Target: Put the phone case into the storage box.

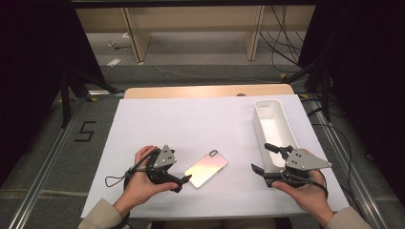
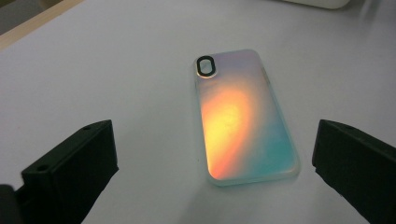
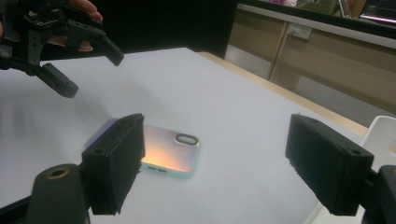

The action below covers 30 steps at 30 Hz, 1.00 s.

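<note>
A lab or test room is suggested. A white-covered table [image 1: 200, 124] is flanked by metal rails [image 1: 45, 167] on a grey floor marked with a taped number [image 1: 86, 131]. Loose cables [image 1: 282, 43] are trailed past bare wooden shelving [image 1: 191, 28], and dark curtains [image 1: 28, 57] are hung at both sides.

A phone case [image 1: 206, 168] is lying on the table [image 1: 191, 124] between the left gripper [image 1: 184, 183] and right gripper [image 1: 262, 160]; a tray [image 1: 273, 114] is sitting behind the right gripper
</note>
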Available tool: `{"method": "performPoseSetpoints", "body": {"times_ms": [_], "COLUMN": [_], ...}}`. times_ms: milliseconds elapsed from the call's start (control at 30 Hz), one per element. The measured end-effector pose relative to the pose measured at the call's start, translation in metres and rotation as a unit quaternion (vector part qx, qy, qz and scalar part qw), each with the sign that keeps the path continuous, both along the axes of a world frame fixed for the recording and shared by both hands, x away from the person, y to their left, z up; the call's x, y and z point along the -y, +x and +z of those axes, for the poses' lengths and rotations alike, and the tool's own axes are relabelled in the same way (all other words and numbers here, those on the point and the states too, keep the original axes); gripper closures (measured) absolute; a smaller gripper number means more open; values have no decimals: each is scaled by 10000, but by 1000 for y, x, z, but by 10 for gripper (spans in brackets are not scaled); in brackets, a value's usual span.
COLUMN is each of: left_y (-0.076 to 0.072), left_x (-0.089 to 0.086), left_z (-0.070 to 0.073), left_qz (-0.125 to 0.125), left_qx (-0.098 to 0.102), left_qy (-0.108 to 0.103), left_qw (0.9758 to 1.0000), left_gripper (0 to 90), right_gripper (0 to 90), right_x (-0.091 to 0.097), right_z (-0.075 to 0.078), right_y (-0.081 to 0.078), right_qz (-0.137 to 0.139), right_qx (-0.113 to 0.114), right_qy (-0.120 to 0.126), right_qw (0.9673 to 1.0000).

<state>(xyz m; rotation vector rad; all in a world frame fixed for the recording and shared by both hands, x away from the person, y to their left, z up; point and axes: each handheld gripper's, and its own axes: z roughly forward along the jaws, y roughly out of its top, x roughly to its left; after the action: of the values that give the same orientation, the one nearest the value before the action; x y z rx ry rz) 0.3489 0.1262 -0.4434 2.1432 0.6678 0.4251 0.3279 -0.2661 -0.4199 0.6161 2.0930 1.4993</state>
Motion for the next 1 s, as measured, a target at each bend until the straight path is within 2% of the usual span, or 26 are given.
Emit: {"method": "performPoseSetpoints", "body": {"times_ms": [500,733,833,900,1000], "left_y": [8,15,20,21,28], "left_x": [11,29,38,41,52], "left_z": [-1,-5,-7,-8,-11], "left_qz": [-26,-177,-275,-283,-364], "left_qx": [-103,-301,-432,-465,-615], "left_qy": [5,295,483,527,719], "left_qw": [9999,9990,9975,9971,9948], "left_gripper": [0,0,0,0,1], "right_gripper": [208,208,208,208,208], "right_x": [2,2,2,2,2], "right_z": [0,0,0,0,0], "right_y": [0,1,1,1,1], "right_qz": [-19,-40,-27,-22,-15], "right_qx": [-36,-53,-47,-49,-41], "right_qy": [47,58,57,62,59], "right_qw": [10000,10000,10000,10000,10000]}}
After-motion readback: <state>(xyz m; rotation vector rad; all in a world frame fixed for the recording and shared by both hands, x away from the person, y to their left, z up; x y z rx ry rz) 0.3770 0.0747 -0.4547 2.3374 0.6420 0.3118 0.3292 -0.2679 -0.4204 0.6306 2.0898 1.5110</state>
